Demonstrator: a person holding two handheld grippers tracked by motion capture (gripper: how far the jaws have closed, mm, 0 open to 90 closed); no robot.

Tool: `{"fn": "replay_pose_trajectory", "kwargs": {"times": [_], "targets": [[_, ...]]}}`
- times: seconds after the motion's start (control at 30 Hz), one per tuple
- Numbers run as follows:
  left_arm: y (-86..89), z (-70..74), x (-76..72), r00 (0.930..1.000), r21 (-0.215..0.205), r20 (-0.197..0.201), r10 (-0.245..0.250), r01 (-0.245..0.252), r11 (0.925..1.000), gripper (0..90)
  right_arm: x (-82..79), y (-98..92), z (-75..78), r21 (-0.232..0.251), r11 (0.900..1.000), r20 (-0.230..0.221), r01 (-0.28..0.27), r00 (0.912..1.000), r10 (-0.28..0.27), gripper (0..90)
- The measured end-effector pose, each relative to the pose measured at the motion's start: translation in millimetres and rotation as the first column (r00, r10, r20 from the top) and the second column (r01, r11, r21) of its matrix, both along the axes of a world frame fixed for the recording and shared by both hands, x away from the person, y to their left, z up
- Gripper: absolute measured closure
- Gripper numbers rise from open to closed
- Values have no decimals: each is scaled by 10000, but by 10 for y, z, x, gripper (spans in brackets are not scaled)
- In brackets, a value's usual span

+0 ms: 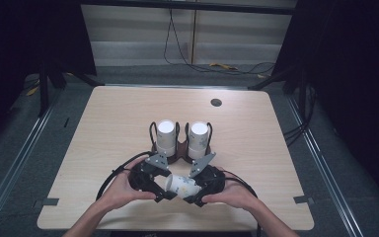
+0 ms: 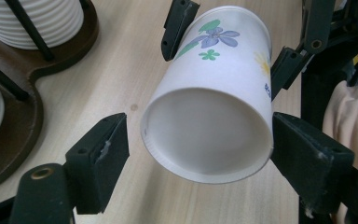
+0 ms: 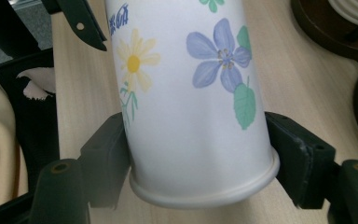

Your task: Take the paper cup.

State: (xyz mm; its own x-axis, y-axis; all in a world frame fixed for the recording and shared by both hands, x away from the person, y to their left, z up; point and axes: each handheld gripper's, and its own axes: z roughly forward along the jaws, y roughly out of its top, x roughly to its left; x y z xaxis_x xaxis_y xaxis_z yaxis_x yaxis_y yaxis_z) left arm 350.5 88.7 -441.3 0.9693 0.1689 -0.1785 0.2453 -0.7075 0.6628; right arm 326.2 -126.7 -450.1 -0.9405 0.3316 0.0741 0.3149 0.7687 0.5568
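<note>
Paper cup [image 1: 182,185] level between both hands; right gripper [image 1: 193,198] clamps base.

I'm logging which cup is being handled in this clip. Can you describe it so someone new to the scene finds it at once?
Start at the wooden table and the dark rack at its middle that bears two stacks of white cups. Nearer the person, the flowered paper cup lies on its side between the left gripper and the right gripper. Unlike the ribbed white stacks, it is smooth, with blue and yellow flowers.

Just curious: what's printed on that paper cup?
Purple and yellow flowers on the white paper cup, clearest in the right gripper view.
</note>
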Motion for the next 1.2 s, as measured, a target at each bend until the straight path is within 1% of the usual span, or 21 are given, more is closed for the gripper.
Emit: {"fn": "replay_pose_trajectory", "kwargs": {"times": [0.07, 0.17, 0.2, 0.23, 0.33, 0.37, 0.4, 0.47, 0.5, 0.57, 0.63, 0.7, 0.77, 0.9, 0.93, 0.97, 1.03, 1.07, 1.1, 1.13, 1.2], "targets": [[-5, -1, 1, 10000, 72, -35, -82, 83, 9999, 210, -3, 8, 0, -35, 9999, -5, -125, 9999, 125, 274], [-16, -3, -10, 10000, 65, -81, 32, -32, 10000, 211, -9, 25, 4, -179, 9995, -6, -255, 9997, 255, 274], [-16, 6, -6, 9999, 213, -166, 18, -14, 9998, 211, -7, 28, 3, -190, 9995, 20, -243, 9997, 244, 274], [-21, -6, -8, 9998, 94, -212, 34, -32, 10000, 211, 0, 33, 5, -233, 9996, 107, -181, 9998, 184, 274], [-28, -11, -3, 9999, 311, -106, -58, 61, 9995, 211, 6, 40, 15, -321, 9993, 131, -193, 9997, 197, 274], [-38, -22, -11, 9998, 252, -180, 36, -31, 9997, 211, 5, 45, 17, -372, 9992, 143, -177, 9997, 182, 274], [-42, -33, -8, 9999, 264, -91, -49, 51, 9996, 212, 11, 53, 13, -397, 9988, 238, -302, 9992, 311, 274], [-54, -45, -12, 9999, 292, -96, -78, 81, 9995, 220, 5, 67, 15, -450, 9984, 228, -350, 9991, 360, 275], [-58, -49, -12, 9999, 408, -70, -141, 144, 9991, 224, 4, 74, 18, -503, 9981, 259, -360, 9990, 373, 275], [-74, -64, -21, 9998, 410, -122, -158, 163, 9990, 227, 0, 90, 21, -494, 9977, 250, -470, 9985, 482, 274], [-84, -61, -27, 9997, 460, -63, -219, 222, 9987, 231, -6, 107, 23, -556, 9969, 287, -563, 9979, 580, 275], [-86, -60, -38, 9996, 402, -41, -289, 290, 9988, 265, -6, 121, 21, -678, 9959, 330, -603, 9975, 626, 276], [-87, -58, -38, 9995, 426, 21, -326, 325, 9986, 274, -5, 132, 19, -806, 9946, 377, -647, 9970, 679, 276], [-87, -64, -27, 9993, 614, -205, -305, 317, 9976, 268, -8, 158, 23, -1002, 9921, 416, -752, 9960, 797, 277], [-89, -69, -22, 9991, 637, -196, -369, 381, 9972, 264, -9, 169, 20, -1029, 9916, 487, -781, 9953, 834, 277], [-89, -70, -16, 9987, 705, -202, -472, 485, 9963, 265, -15, 176, 21, -1112, 9907, 446, -783, 9955, 837, 277], [-94, -73, -20, 9987, 708, -261, -429, 447, 9965, 266, -14, 187, 17, -1105, 9897, 463, -915, 9942, 971, 277], [-94, -73, -23, 9986, 767, -292, -449, 470, 9959, 270, -19, 191, 16, -1155, 9895, 457, -867, 9947, 925, 278], [-92, -70, -25, 9984, 835, -290, -491, 514, 9952, 299, -28, 195, 12, -1251, 9885, 579, -855, 9940, 933, 278], [-92, -70, -26, 9982, 813, -332, -493, 519, 9953, 316, -34, 197, 11, -1250, 9882, 703, -882, 9928, 975, 278], [-94, -70, -27, 9983, 800, -351, -467, 494, 9956, 303, -33, 197, 14, -1160, 9883, 737, -991, 9914, 1081, 278]]}}
